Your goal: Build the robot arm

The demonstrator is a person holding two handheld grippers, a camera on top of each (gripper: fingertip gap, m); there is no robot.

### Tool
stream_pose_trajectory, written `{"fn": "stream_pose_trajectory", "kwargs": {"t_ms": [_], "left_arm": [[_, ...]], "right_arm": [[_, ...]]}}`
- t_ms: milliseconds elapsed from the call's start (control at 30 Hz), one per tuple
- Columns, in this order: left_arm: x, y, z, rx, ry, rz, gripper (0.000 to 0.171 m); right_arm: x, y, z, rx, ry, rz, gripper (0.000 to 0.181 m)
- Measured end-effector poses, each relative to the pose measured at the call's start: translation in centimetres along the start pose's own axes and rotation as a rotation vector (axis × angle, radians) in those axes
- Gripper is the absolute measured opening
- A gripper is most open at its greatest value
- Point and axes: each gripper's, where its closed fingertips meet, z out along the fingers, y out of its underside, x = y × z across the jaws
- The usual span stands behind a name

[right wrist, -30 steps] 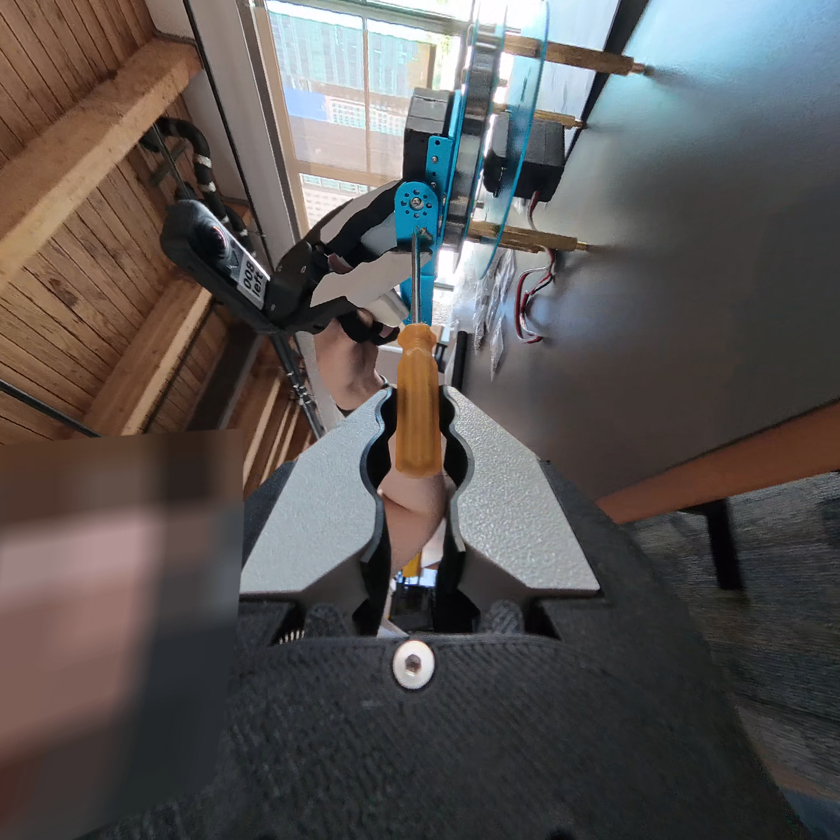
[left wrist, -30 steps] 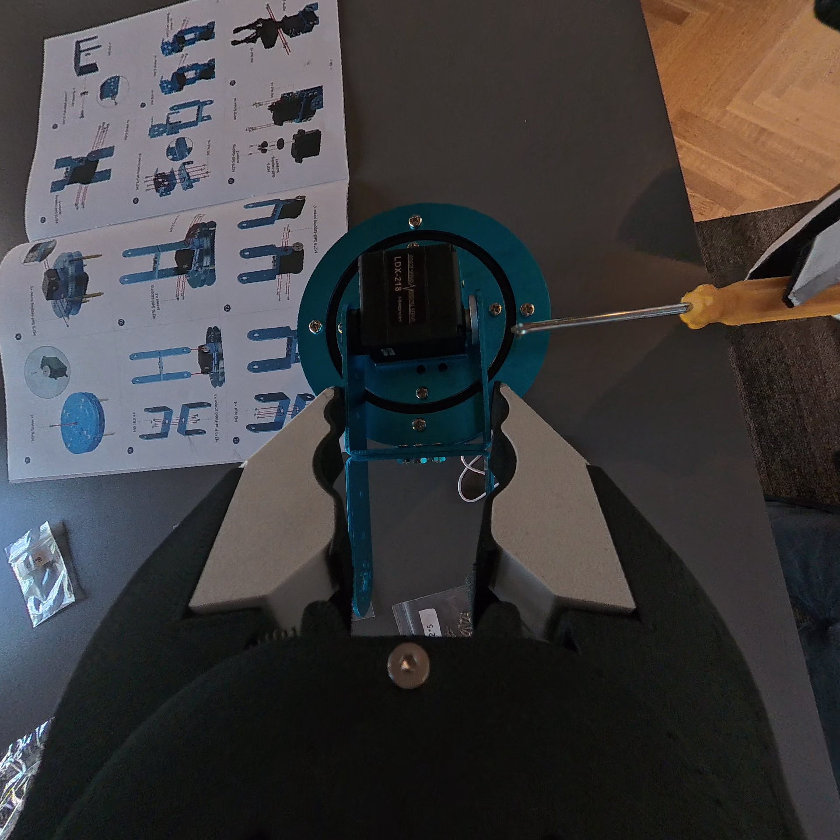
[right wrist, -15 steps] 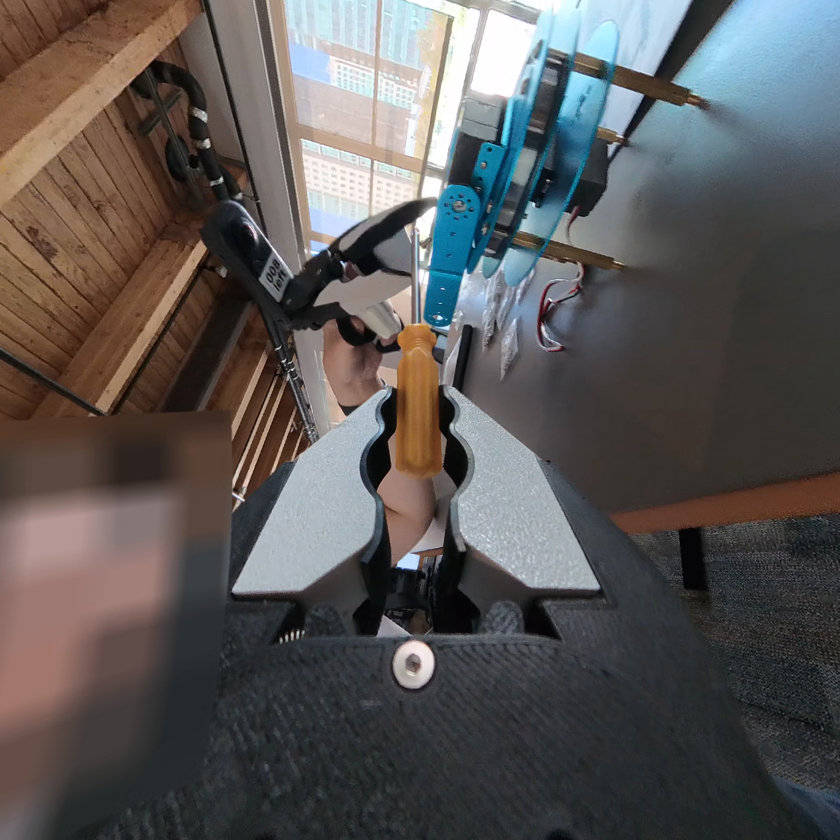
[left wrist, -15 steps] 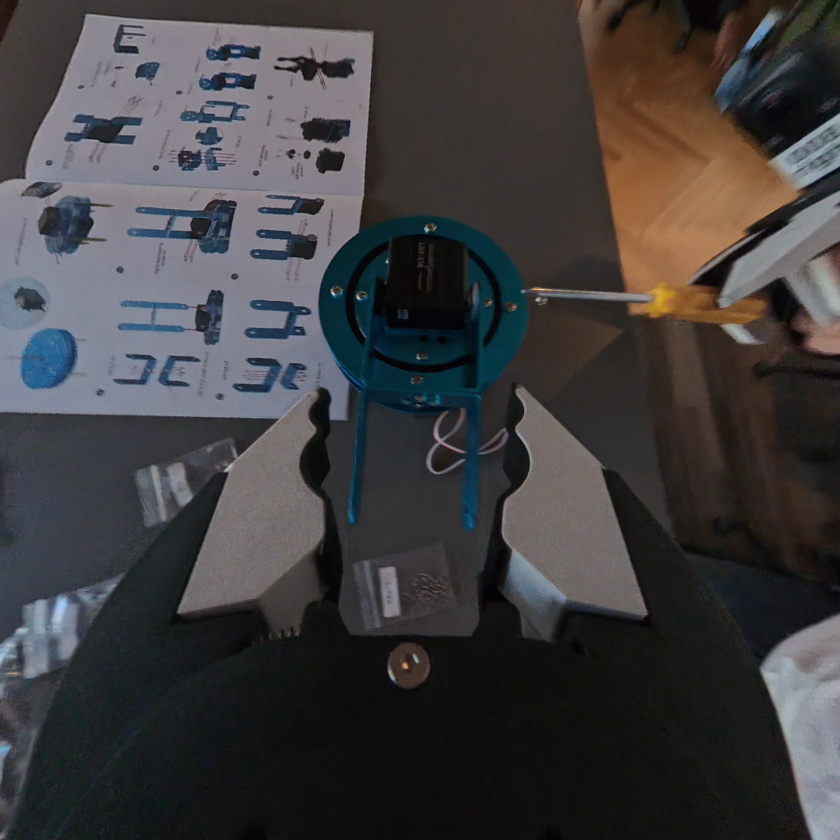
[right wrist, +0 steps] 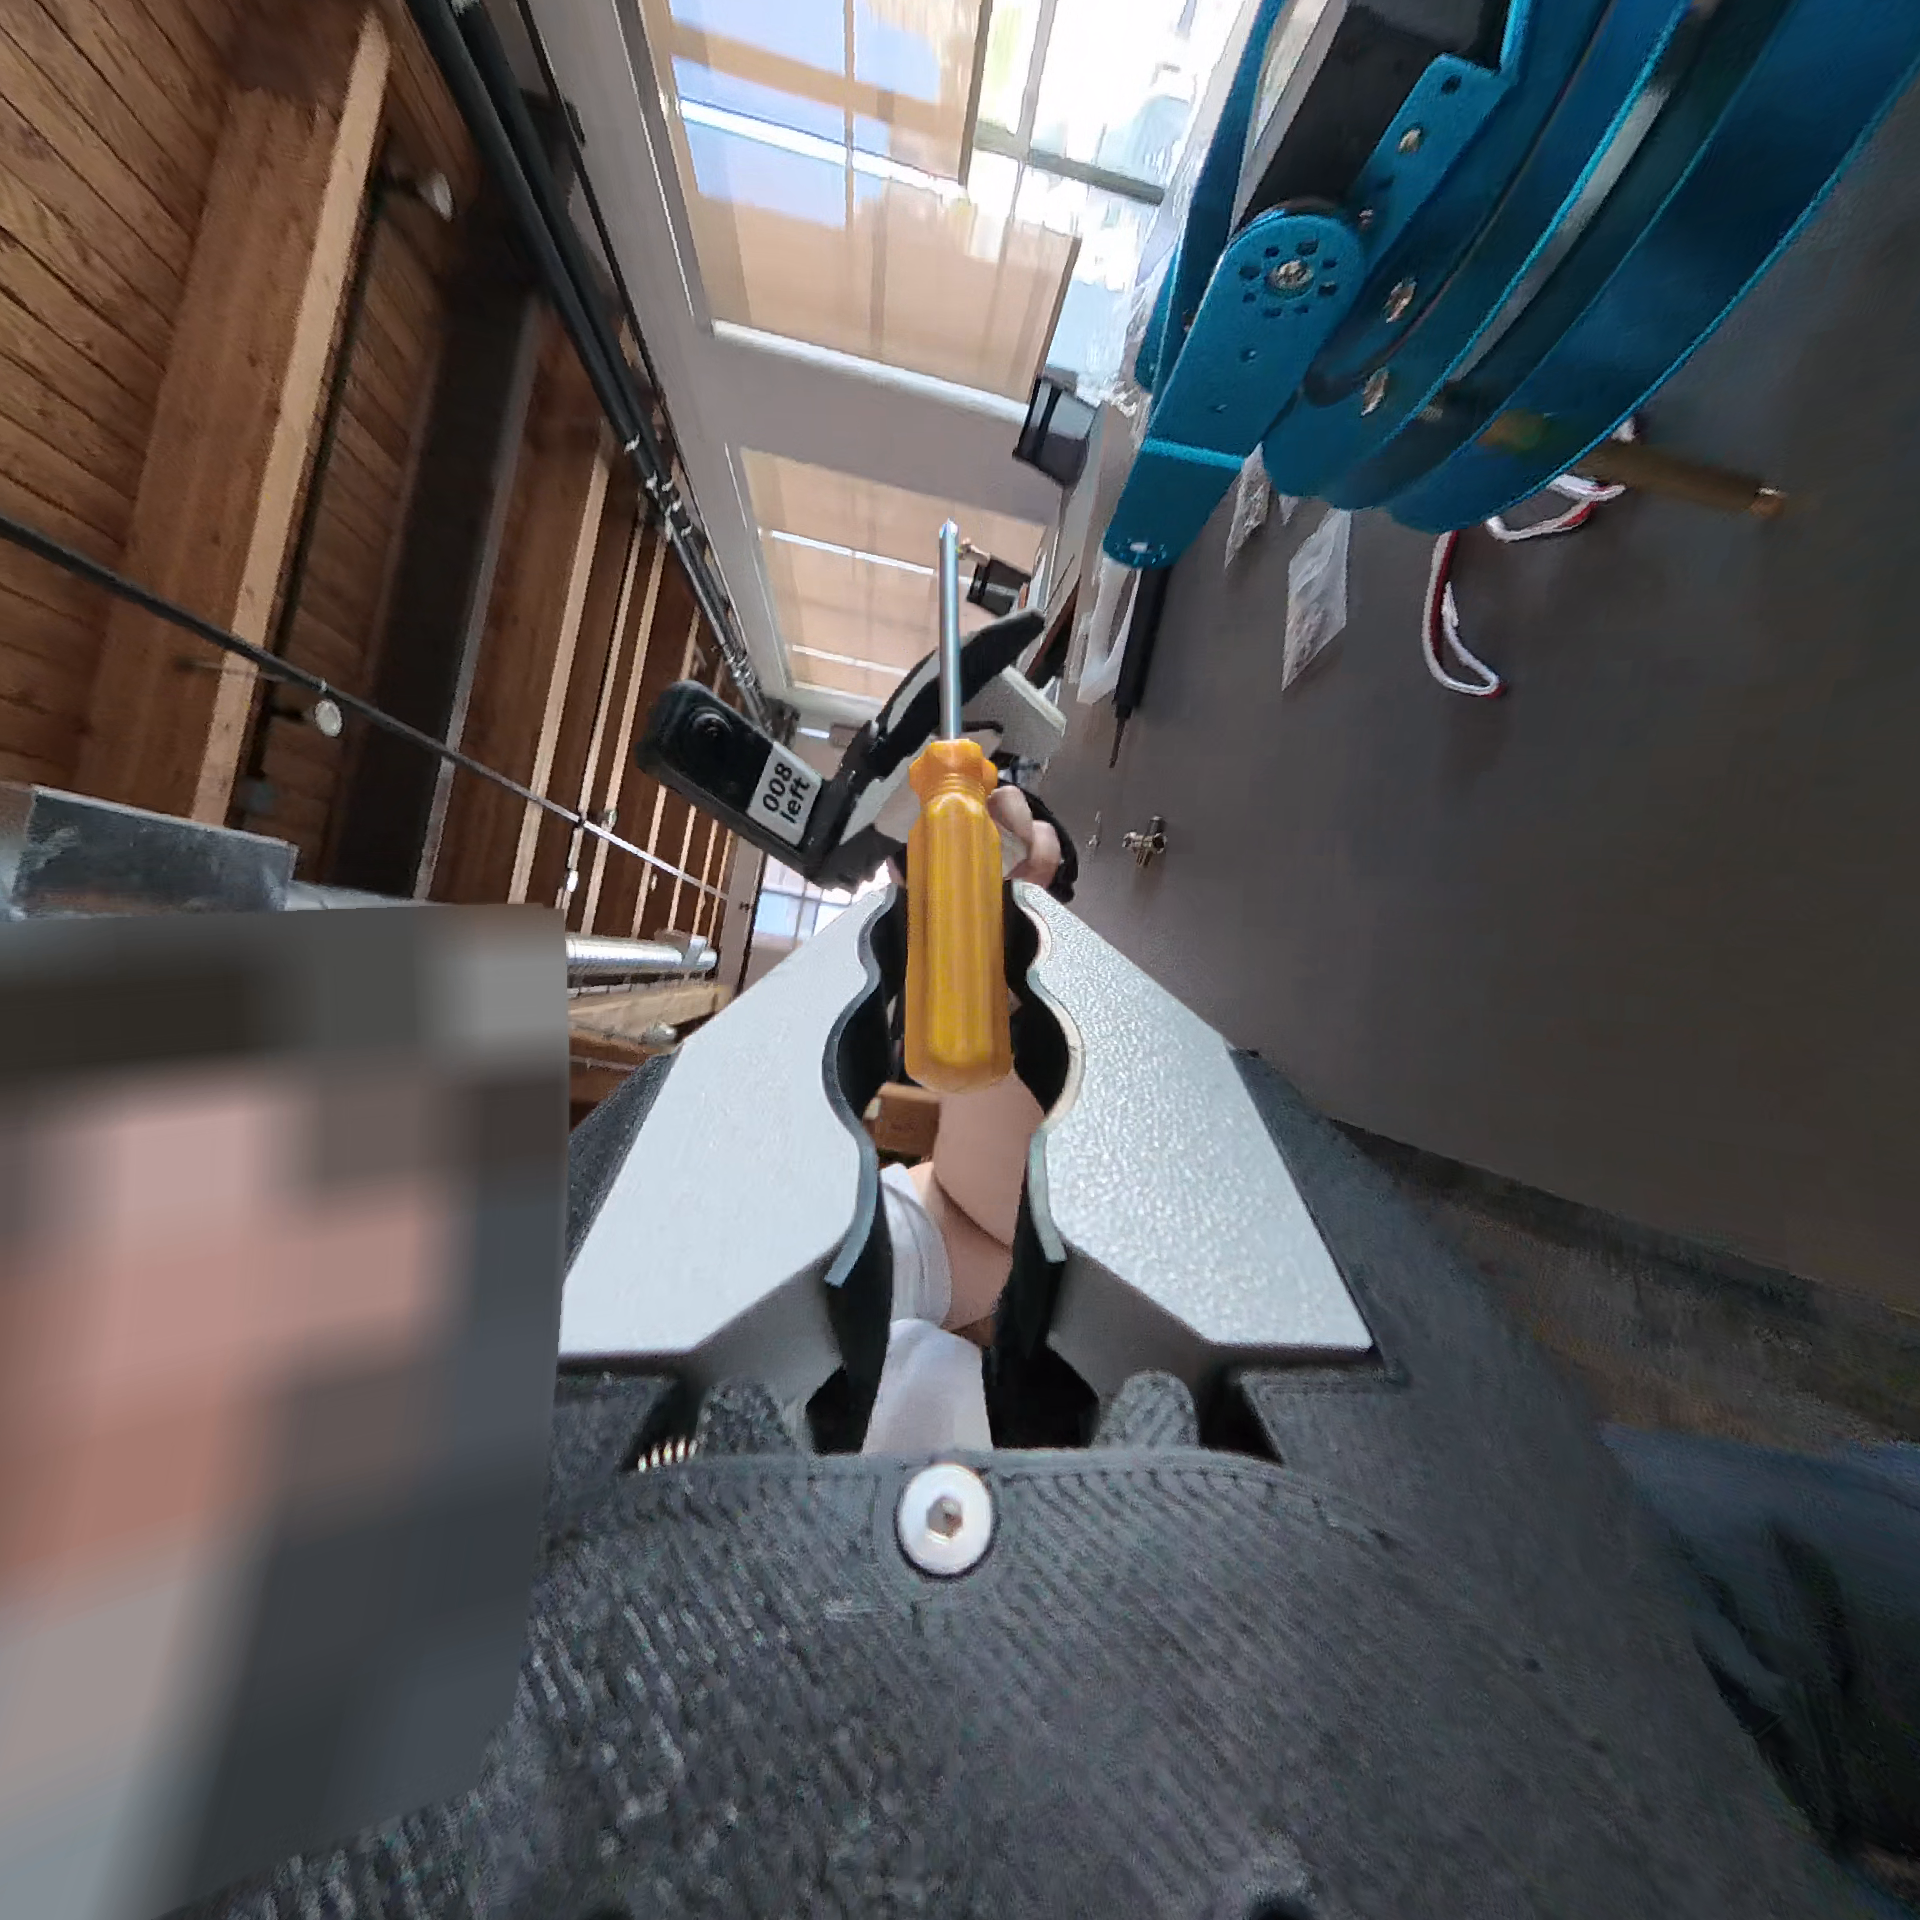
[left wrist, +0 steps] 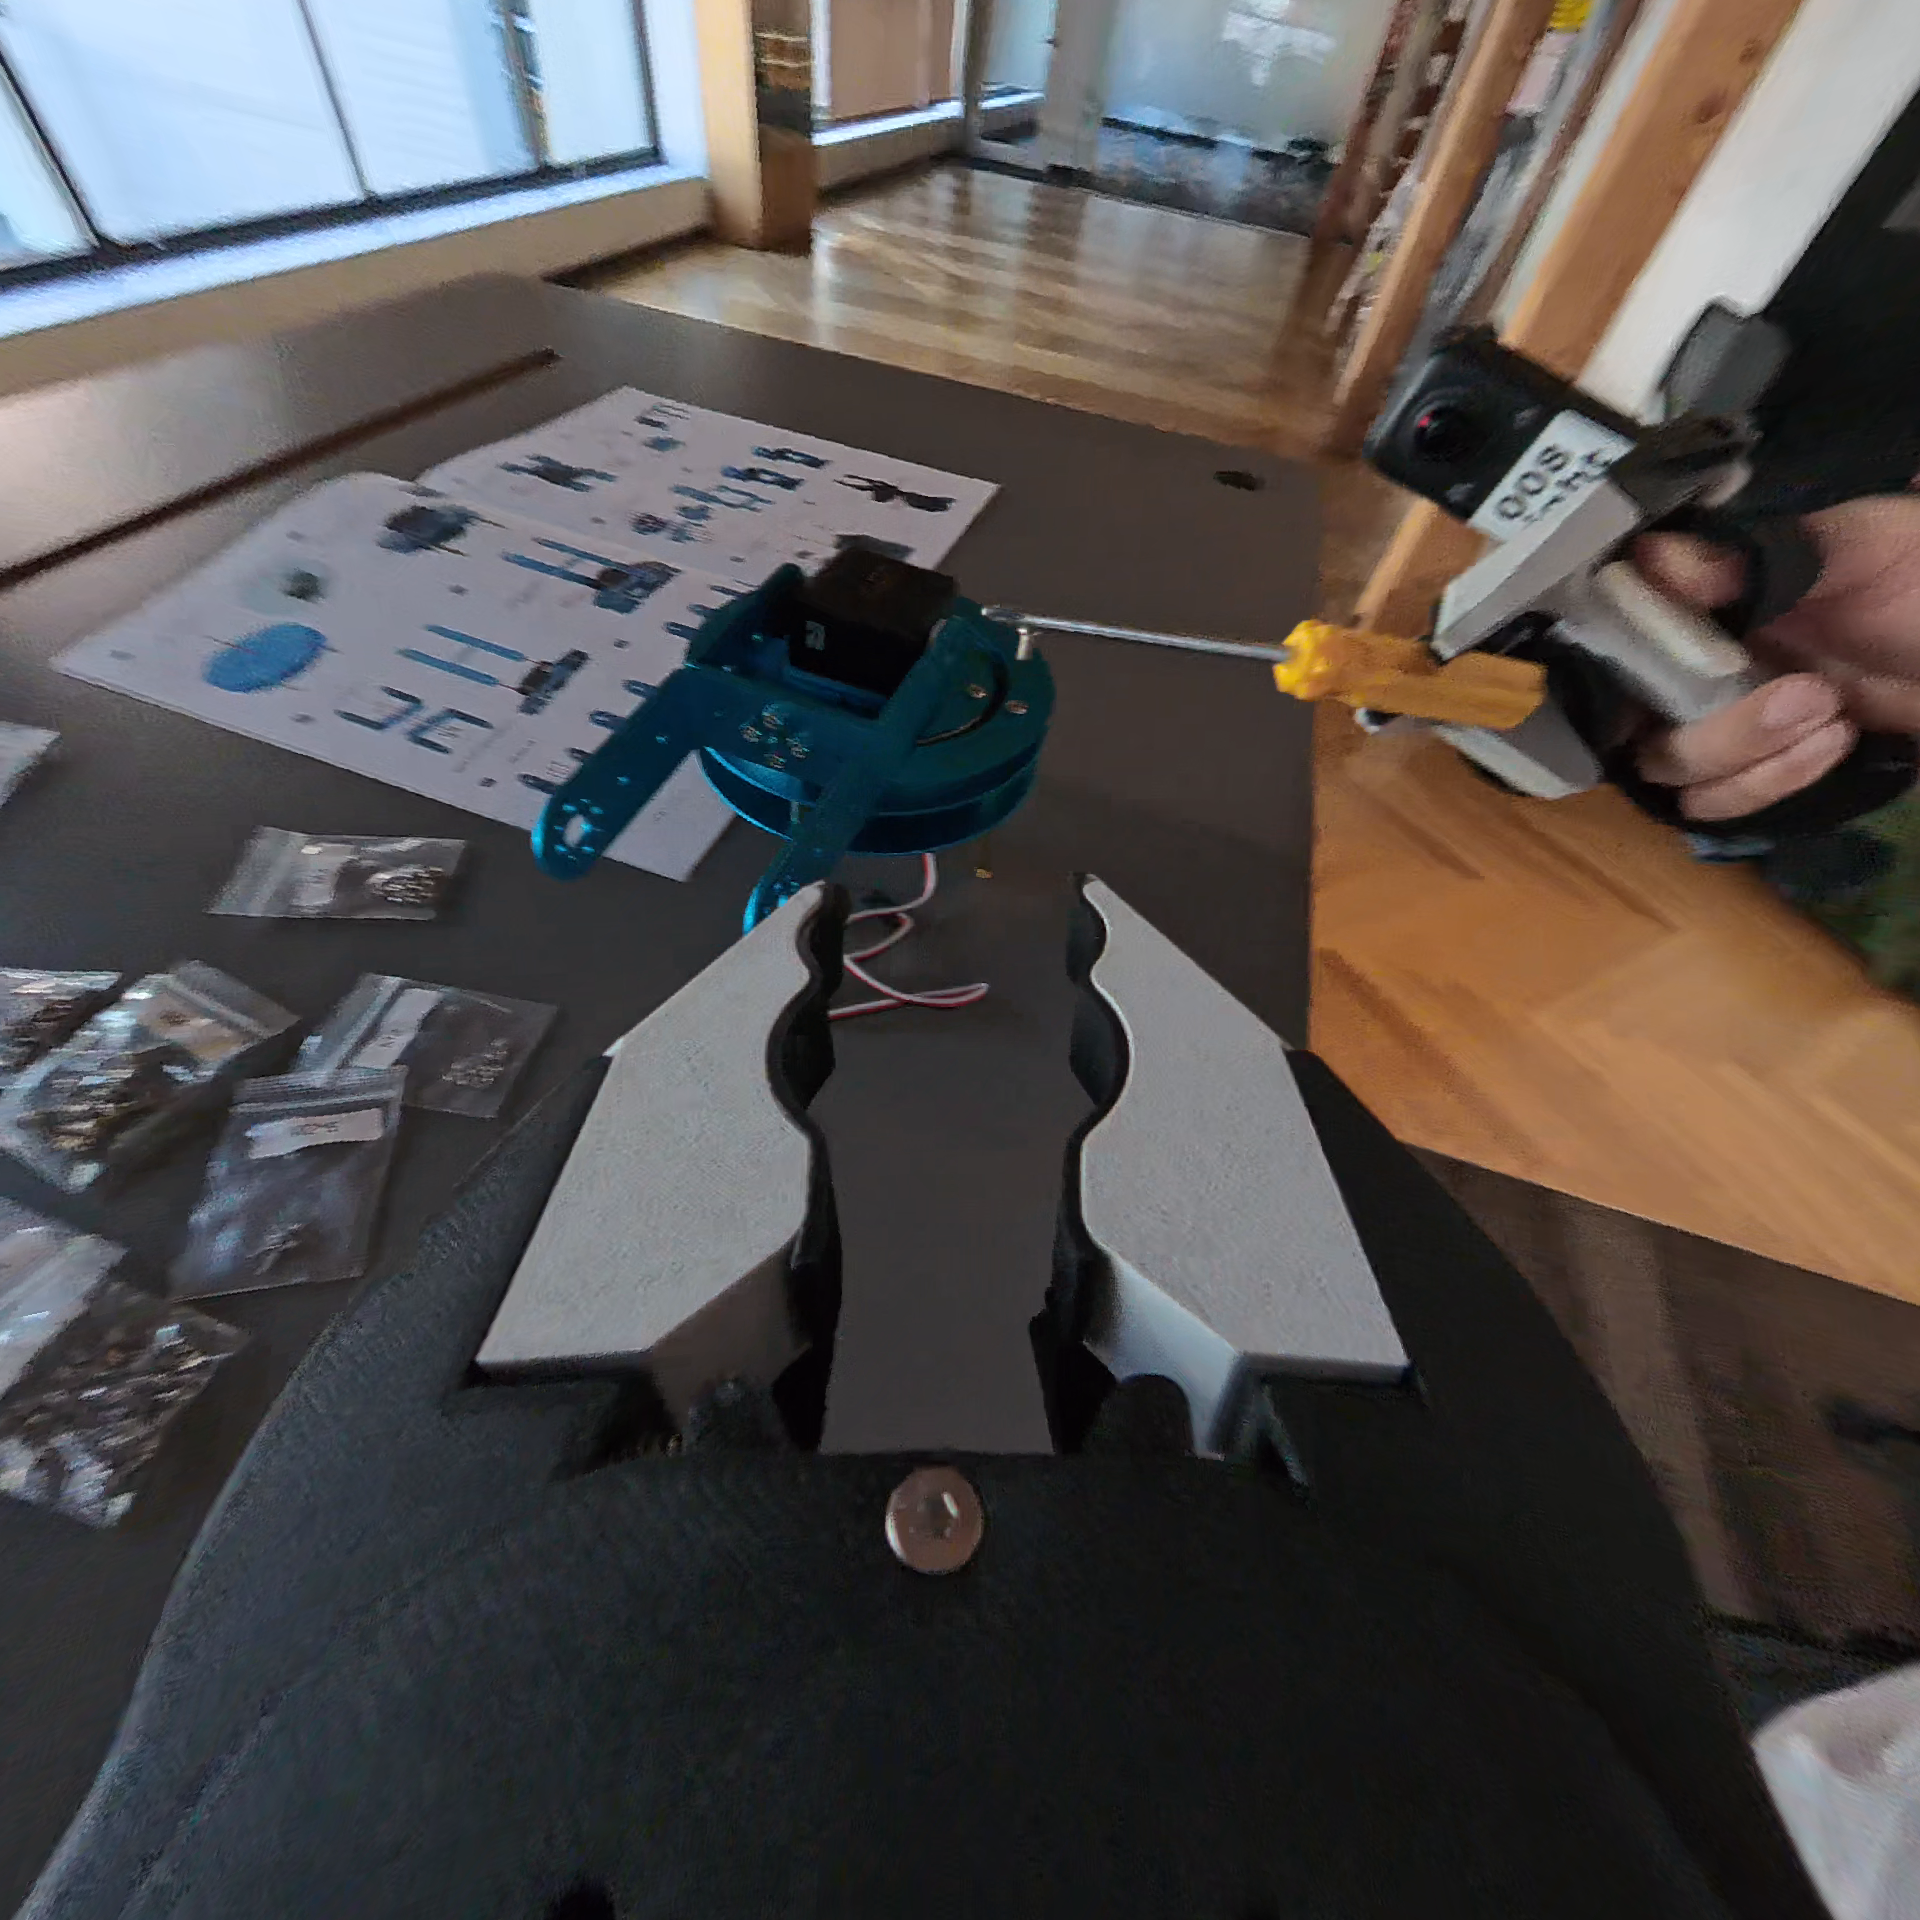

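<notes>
We took the blue turntable assembly (left wrist: 883, 717) on the dark table (left wrist: 1143, 540) as our landmark. Our left gripper (left wrist: 951, 914) hung just short of it with its jaws apart and nothing between them; the tip of one grey finger (left wrist: 717, 1091) overlapped the end of the assembly's blue bracket arm (left wrist: 613, 790), though we could not tell whether they touched. A red-and-white wire (left wrist: 904, 977) trailed from under the assembly toward that gripper. Our right gripper (right wrist: 951, 914) was clamped on the yellow handle of a screwdriver (right wrist: 956, 935), held by a hand (left wrist: 1787, 686) off the table's edge to the right of the assembly. In the left wrist view the metal shaft reached over to the assembly's upper rim beside the black servo (left wrist: 873, 613); in the right wrist view the tip stood in the air, clear of the blue parts. An open instruction sheet (left wrist: 499, 623) lay behind and left of the assembly, and small plastic bags of parts (left wrist: 343, 878) were scattered to its left.
</notes>
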Motion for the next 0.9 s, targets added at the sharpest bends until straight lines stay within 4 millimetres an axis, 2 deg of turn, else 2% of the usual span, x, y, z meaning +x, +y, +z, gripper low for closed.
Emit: {"fn": "stream_pose_trajectory", "kwargs": {"t_ms": [67, 200, 267, 367, 433, 500, 567, 667, 733, 900], "left_arm": [[-0.7, -0.8, -0.3, -0.003, -0.099, 0.081, 0.051], [-1.5, -2.8, 0.1, -0.001, -0.154, 0.192, 0.09], [-1.8, -3.2, 0.9, -0.016, -0.178, 0.227, 0.095], [0.1, -3.4, 1.7, 0.042, -0.168, 0.14, 0.076], [1.5, -2.9, 2.3, 0.08, -0.178, 0.122, 0.073], [2.2, -2.1, 3.3, 0.078, -0.239, 0.224, 0.069], [3.0, -1.5, 5.0, 0.038, -0.282, 0.384, 0.058], [3.5, -1.4, 8.1, -0.004, -0.352, 0.593, 0.05], [3.7, -0.7, 10.4, -0.066, -0.345, 0.617, 0.048], [2.2, 1.1, 13.5, -0.19, -0.481, 0.751, 0.042]], "right_arm": [[-0.2, -0.3, -0.3, -0.013, -0.021, 0.009, 0.016], [-0.6, -1.1, -1.2, -0.038, -0.066, 0.011, 0.016], [-0.5, -1.7, -1.9, -0.032, -0.067, -0.001, 0.016], [-0.1, -2.9, -3.2, -0.022, -0.073, -0.01, 0.016], [0.3, -3.9, -3.9, -0.012, -0.072, -0.014, 0.016], [0.8, -4.7, -4.6, -0.012, -0.077, -0.008, 0.016], [1.2, -5.4, -5.2, -0.024, -0.085, 0.007, 0.016], [1.7, -6.4, -6.2, -0.067, -0.092, 0.021, 0.016], [2.0, -7.2, -7.2, -0.102, -0.089, 0.026, 0.016], [3.9, -9.1, -10.3, -0.231, -0.036, 0.004, 0.016]]}}
